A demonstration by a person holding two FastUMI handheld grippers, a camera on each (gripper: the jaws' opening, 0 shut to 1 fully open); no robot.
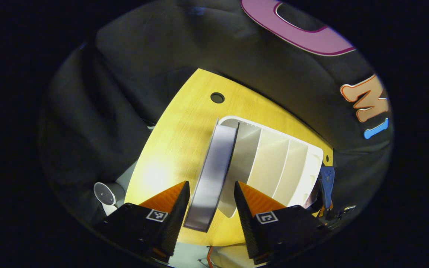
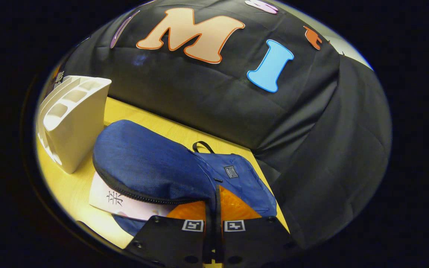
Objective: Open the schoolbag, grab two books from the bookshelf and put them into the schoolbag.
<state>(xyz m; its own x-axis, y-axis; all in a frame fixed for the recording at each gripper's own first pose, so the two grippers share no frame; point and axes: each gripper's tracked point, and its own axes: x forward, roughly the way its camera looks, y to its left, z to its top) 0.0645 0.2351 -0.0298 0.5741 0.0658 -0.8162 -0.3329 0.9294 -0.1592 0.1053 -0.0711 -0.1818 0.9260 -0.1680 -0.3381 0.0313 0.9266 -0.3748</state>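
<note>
The surface [image 1: 184, 134] is a yellow wood-grain top with a round cable hole [image 1: 217, 97] near its far edge, and black cloth [image 1: 132, 67] hangs behind and beside it as the booth wall.

In the left gripper view, the left gripper [image 1: 210, 201] has its jaws spread wide, with a grey book [image 1: 214, 171] standing between the fingers; neither visibly presses on it. The book leans out of the end slot of the white bookshelf [image 1: 292, 163], whose other compartments look bare.

In the right gripper view, the right gripper [image 2: 213, 219] has its jaws closed together on the blue flap [image 2: 151, 163] of the schoolbag [image 2: 244, 182], lifting it. A pale book [image 2: 114, 199] with printed characters lies under the raised flap, half inside the bag. The bookshelf [image 2: 76, 126] stands just beside the bag on the surface [image 2: 69, 190].
</note>
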